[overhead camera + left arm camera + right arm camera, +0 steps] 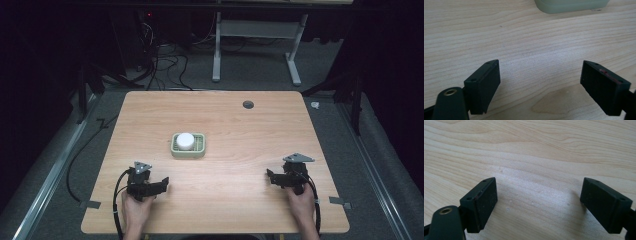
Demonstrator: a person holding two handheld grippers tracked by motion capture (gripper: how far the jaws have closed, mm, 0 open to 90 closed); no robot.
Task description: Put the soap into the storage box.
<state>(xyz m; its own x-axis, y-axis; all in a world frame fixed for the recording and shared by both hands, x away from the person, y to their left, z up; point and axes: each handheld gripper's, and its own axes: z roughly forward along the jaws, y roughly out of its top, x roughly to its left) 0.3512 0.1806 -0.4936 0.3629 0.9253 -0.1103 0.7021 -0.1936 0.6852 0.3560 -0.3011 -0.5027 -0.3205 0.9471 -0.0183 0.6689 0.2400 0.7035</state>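
High view: white round soap (185, 141) in green dish (200, 151); left gripper (161, 185) at its 7 o'clock, right gripper (271, 176) at 4, both jaws apart, empty. Left gripper view: dish edge only.

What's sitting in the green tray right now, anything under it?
A white round object sits in the green tray toward its left end, seemingly on ridges. The tray floor beneath it is covered, so anything below cannot be seen. Both grippers, left gripper and right gripper, are apart from it.

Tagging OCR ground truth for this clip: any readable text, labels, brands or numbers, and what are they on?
None readable.
Green soap dish: no lettering shows.
White round soap: plain top.
Left hand-held gripper and right hand-held gripper: no markings legible on their black jaws.
Wooden table: bare grain, no print.
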